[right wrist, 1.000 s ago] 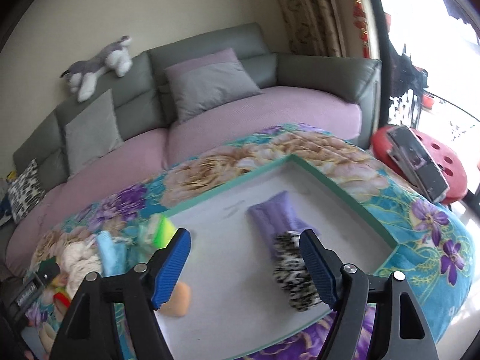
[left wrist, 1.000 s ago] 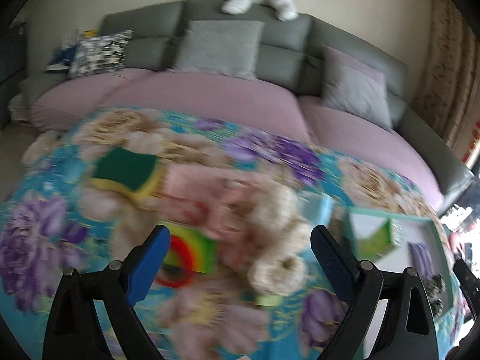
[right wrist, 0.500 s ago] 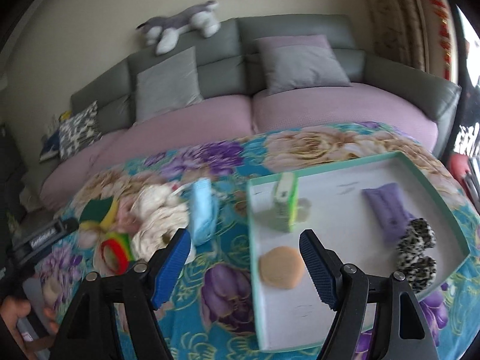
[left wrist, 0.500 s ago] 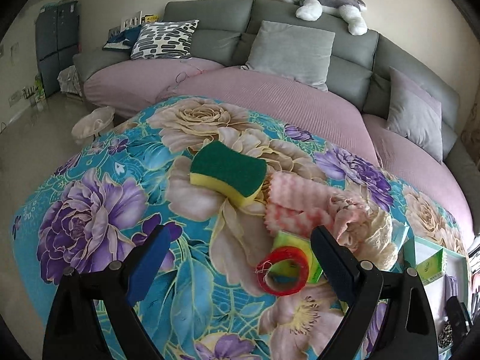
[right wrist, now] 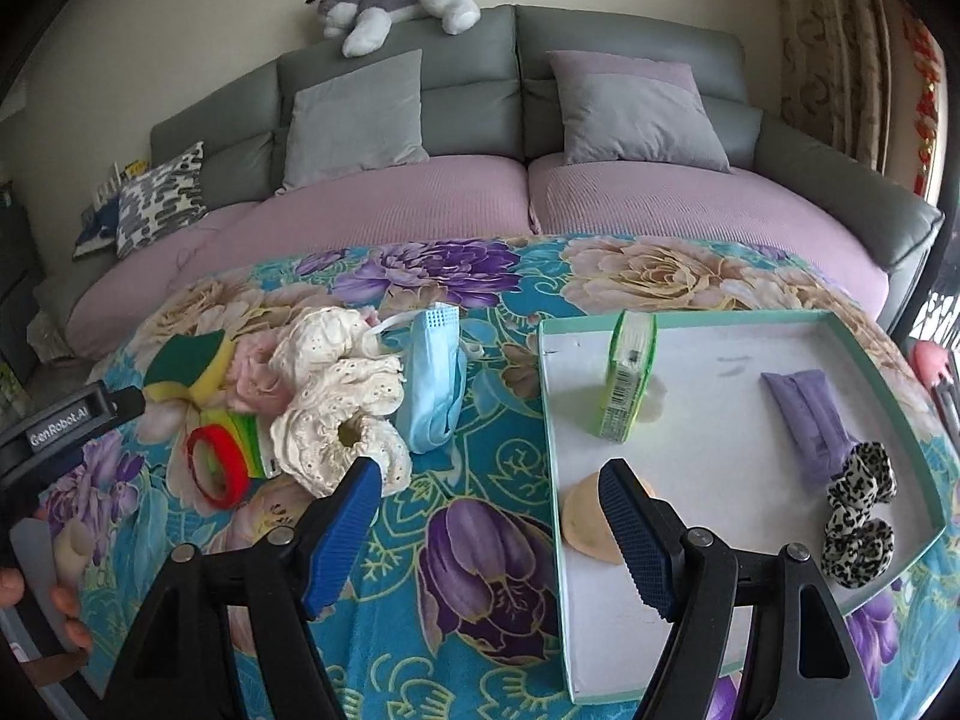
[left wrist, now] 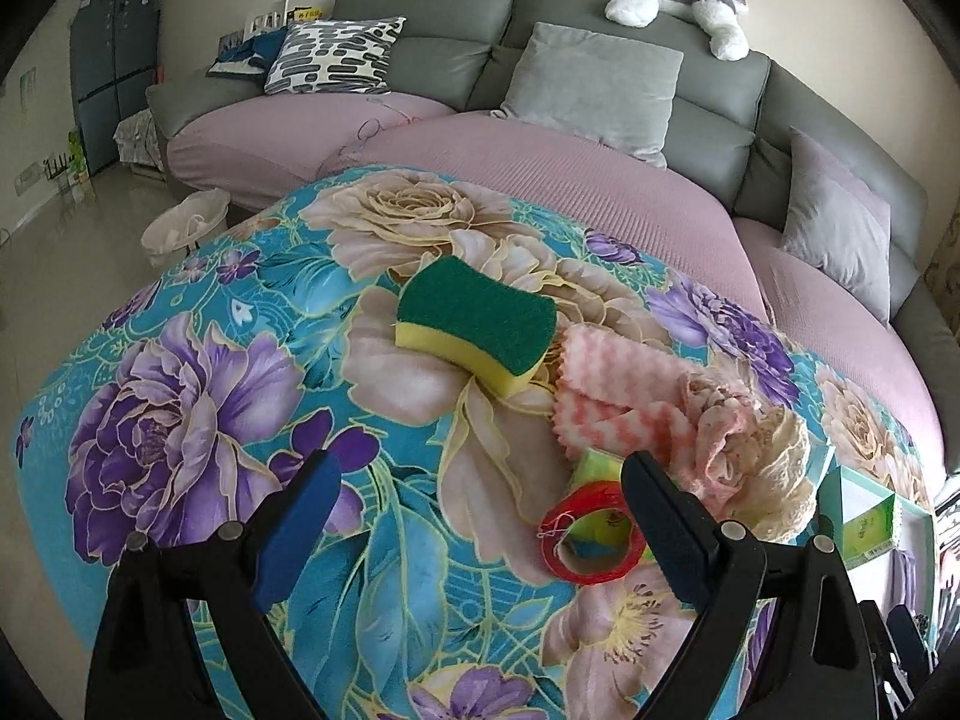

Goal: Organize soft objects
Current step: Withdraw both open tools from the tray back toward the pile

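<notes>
Right wrist view is giving you the tray (right wrist: 882,360) with a purple pouch (right wrist: 807,414), leopard scrunchies (right wrist: 858,510), a green packet (right wrist: 627,384) and a tan puff (right wrist: 585,519), plus a blue mask (right wrist: 435,384) outside; the left view is mainly showing you the green sponge (left wrist: 480,315) and pink cloth (left wrist: 618,393). Cream lace (right wrist: 336,396) and red tape (right wrist: 219,468) are lying between them on the floral counter (right wrist: 480,510). Your right claw (right wrist: 489,534) and left claw (left wrist: 474,531) are both hanging apart, holding nothing.
</notes>
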